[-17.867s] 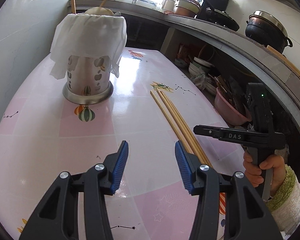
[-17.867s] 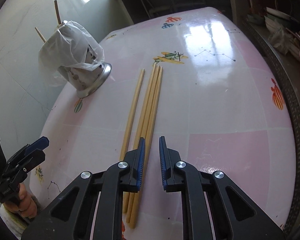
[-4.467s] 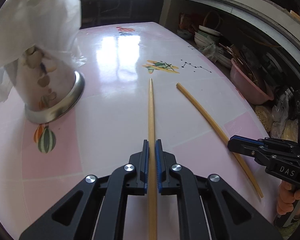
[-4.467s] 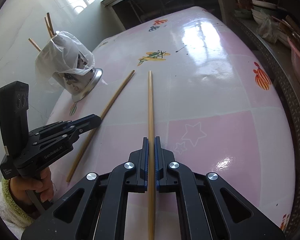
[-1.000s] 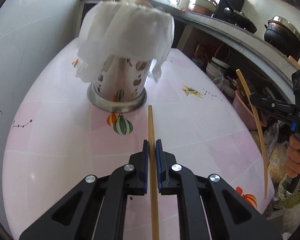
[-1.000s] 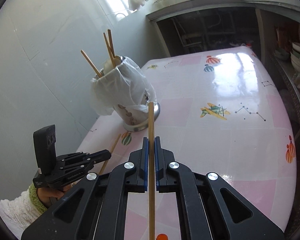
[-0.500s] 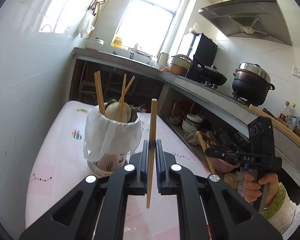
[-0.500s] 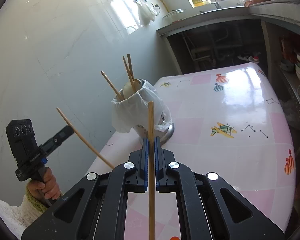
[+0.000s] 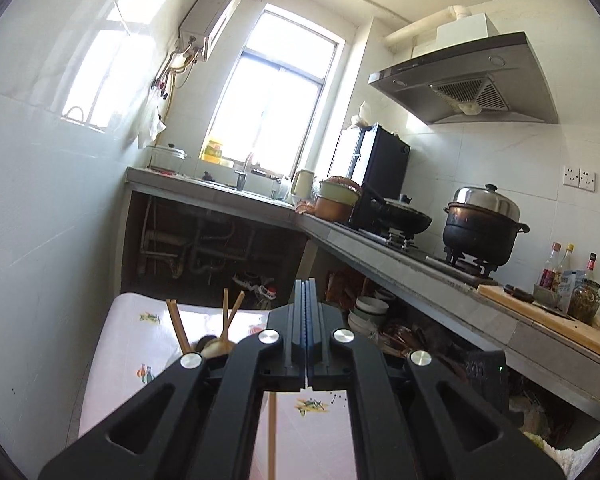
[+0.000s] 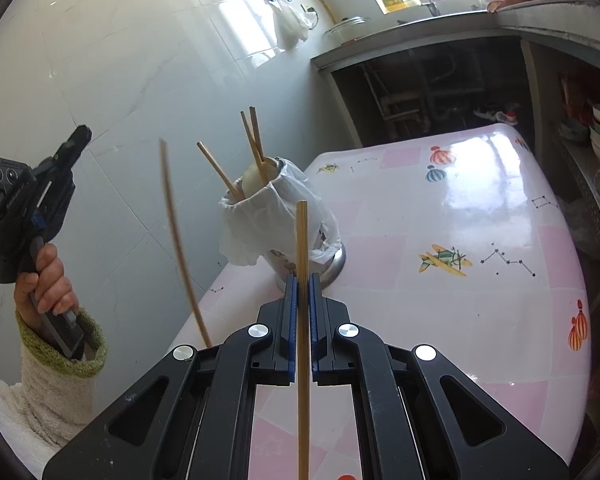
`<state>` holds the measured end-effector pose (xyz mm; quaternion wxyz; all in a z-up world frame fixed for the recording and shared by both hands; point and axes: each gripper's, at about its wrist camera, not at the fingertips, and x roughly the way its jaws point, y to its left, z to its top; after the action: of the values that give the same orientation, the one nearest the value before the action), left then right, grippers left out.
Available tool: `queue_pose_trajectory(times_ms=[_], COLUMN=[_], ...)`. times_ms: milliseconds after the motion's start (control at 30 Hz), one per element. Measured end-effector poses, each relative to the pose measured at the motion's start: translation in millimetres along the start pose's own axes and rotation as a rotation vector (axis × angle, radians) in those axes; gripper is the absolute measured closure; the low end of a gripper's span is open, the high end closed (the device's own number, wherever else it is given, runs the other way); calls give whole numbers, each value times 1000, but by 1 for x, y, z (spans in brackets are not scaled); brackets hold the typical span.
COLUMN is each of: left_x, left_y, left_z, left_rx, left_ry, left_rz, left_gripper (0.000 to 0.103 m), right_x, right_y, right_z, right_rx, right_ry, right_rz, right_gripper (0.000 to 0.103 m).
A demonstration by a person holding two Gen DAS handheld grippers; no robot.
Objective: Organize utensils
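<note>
My left gripper (image 9: 306, 292) points level at the kitchen, its jaws closing fully together with nothing between them. In the right wrist view it (image 10: 80, 136) is raised high at the left, in a hand. A loose chopstick (image 10: 178, 240) is blurred in mid-air beside it, apart from its tips, and the same chopstick (image 9: 272, 432) shows under its body. My right gripper (image 10: 302, 280) is shut on a second chopstick (image 10: 302, 236), which points at the utensil holder (image 10: 276, 216), a metal cup under a white plastic bag that holds several chopsticks and a spoon. The holder's top (image 9: 216, 346) peeks over the left gripper's arm.
The pink patterned table (image 10: 440, 300) stands against a white tiled wall (image 10: 140, 80). A stone counter (image 9: 400, 264) with pans and a black pot (image 9: 480, 232) runs along the right. Bowls and clutter fill the shelf below it. A sleeved hand (image 10: 48, 280) holds the left gripper.
The left gripper rose and tipped up to level. The chopstick it held is out of its jaws and loose in the air. The right gripper kept still with its chopstick.
</note>
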<state>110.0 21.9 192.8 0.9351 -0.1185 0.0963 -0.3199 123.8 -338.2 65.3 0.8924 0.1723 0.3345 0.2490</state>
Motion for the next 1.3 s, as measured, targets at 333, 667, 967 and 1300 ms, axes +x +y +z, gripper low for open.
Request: queue_pose_trajectory(times_ms=[333, 667, 967, 1300], left_x=[28, 90, 147, 164], left_y=[11, -24, -28, -22], left_z=[-45, -191, -246, -258], left_rx=[-17, 204, 333, 325], left_ry=[219, 666, 839, 901], left_rz=[6, -15, 27, 91], left_gripper=[103, 72, 72, 87], right_x=[2, -1, -14, -25], right_y=[-10, -26, -39, -41], right_z=[-6, -11, -15, -13], right_rx=[34, 61, 91, 99], right_ry=[13, 18, 2, -24], right_rz=[4, 4, 8, 28], right_gripper=[99, 99, 99, 99])
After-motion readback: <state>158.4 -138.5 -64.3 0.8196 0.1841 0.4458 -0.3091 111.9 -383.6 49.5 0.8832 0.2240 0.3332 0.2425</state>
